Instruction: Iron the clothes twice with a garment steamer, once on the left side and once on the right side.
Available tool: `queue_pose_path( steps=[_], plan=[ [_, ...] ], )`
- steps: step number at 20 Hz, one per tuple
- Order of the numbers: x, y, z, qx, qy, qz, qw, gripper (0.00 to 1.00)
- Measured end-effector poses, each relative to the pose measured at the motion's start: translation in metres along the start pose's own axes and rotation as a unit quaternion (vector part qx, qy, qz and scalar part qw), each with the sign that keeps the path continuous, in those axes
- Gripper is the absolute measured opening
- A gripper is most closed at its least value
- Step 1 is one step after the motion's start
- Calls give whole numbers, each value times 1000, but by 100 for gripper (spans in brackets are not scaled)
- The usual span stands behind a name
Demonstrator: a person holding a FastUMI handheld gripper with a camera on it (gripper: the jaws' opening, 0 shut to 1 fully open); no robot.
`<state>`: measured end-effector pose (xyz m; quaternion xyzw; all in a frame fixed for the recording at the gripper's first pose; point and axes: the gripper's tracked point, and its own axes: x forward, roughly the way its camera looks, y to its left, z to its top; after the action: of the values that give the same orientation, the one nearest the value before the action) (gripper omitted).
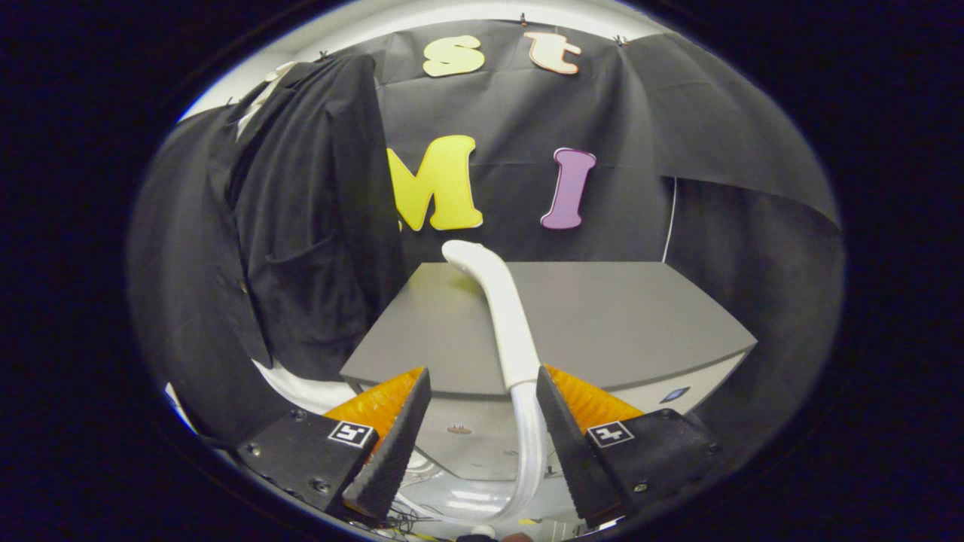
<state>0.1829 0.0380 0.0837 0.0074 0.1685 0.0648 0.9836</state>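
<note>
- The grey table (pixel 617 316) is the landmark here: a broad flat top with a pale front edge, standing against the black cloth wall (pixel 527 188) of the booth.
- A dark garment (pixel 301 226) hangs to the left of the table, draped from high on the wall down past the table's left corner; it looks like a black shirt or jacket with an open collar, a chest pocket and a few small buttons along its left panel.
- The garment's lower hem falls below the level of the table top, just beside the table's left edge, with a white curved surface (pixel 301 388) showing beneath it.
- The garment steamer (pixel 506 316) is a white wand that rises over the table's front edge and stretches across the top towards the wall, its rounded head bent to the left, on the side of the garment but apart from it.
- A white hose (pixel 529 444) runs down from the wand's lower end, in front of the table's front face.
- The gripper (pixel 482 391) sits before the table's front edge with its fingers spread apart; the wand's lower end lies between them, close against the right finger, and the left finger stands clear of it.
- A thin white cord (pixel 669 218) hangs down the wall behind the table's right rear corner.
</note>
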Motion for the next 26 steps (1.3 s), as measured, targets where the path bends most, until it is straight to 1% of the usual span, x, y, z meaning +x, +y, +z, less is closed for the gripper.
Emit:
queue_pose_path(
  steps=[2, 4, 7, 9, 10, 15, 19, 20, 21, 23, 26],
  plan=[
    [17, -4, 7, 5, 27, 18, 999, 89],
    [29, -8, 8, 1, 67, 22, 998, 89],
    [45, -25, 21, -20, 84, 4, 996, 89],
    [53, -27, 29, -22, 92, 18, 995, 88],
    [52, -28, 25, -23, 99, 19, 995, 88],
    [83, -39, 25, -15, 159, 30, 987, 88],
    [94, -36, 11, -2, 198, 53, 979, 81],
    [91, -36, 10, -7, 204, 53, 978, 80],
    [96, -38, 13, -16, 203, 46, 978, 79],
    [98, -41, 13, -25, 208, 31, 977, 74],
    [97, -37, 10, -17, 215, 18, 976, 65]
  ],
)
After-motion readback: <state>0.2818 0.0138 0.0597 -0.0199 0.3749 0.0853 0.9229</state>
